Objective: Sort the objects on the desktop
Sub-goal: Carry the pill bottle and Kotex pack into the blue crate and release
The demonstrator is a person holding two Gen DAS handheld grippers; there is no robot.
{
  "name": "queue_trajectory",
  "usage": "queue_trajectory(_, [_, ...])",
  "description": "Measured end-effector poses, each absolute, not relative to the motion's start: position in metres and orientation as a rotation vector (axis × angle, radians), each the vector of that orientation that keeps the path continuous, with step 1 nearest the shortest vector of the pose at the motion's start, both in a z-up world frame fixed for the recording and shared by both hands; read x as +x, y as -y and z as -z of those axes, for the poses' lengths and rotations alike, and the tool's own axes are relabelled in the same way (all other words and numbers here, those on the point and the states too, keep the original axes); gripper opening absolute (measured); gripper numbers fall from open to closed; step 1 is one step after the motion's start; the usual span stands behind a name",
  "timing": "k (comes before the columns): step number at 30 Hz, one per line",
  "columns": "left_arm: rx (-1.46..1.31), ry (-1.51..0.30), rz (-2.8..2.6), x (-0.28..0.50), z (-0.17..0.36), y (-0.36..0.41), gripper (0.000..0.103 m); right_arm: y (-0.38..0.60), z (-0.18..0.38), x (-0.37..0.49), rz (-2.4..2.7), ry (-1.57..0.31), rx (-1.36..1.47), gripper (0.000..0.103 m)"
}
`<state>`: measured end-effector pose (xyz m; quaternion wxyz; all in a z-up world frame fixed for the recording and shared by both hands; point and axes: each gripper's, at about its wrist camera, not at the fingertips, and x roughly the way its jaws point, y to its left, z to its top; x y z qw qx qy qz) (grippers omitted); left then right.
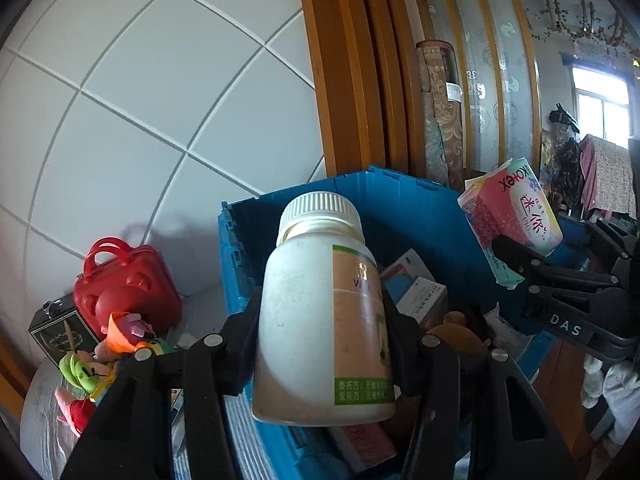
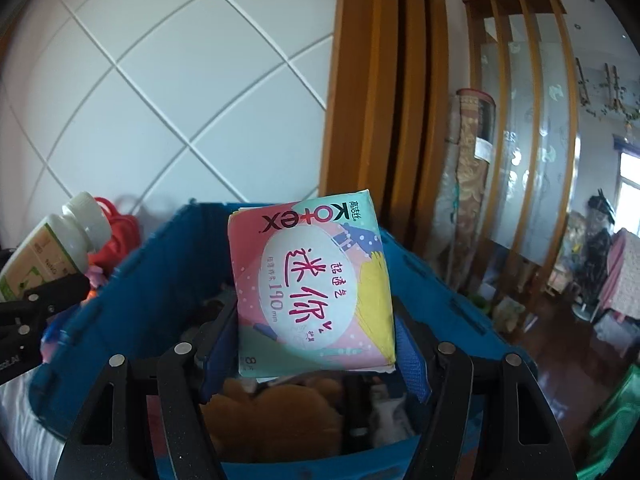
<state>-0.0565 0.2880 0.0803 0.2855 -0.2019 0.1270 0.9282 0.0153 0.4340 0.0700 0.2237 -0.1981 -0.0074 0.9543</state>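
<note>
One bottle, one pack, one crate.

Daylight from the window at right; fisheye edges bend and darken.

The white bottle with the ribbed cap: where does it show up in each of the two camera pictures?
Left wrist view: the white bottle fills the centre, clamped between the left gripper fingers.
Right wrist view: the same white bottle sits at the far left edge, tilted.
Shared landmark: the blue crate lies below and behind it in both views.
</note>
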Motion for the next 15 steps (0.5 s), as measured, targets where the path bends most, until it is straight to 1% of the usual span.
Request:
queue_trajectory(5, [-0.571, -0.375, -2.452, -0.058, -0.076, -0.321, 0.052, -0.462, -0.053, 0.007, -2.566, 0.052, -0.592, 0.070])
queue_trajectory(10, [-0.596, -0.409, -2.438, -0.062, -0.070, -0.341, 0.052, -0.482, -0.045, -0.003, -2.539, 0.039, -0.619, 0.070])
queue_trajectory(15, [-0.678, -0.384, -2.393, -0.072, -0.065, -0.352, 0.052, -0.499, -0.040, -0.010, -2.525, 0.020, -0.645, 0.070])
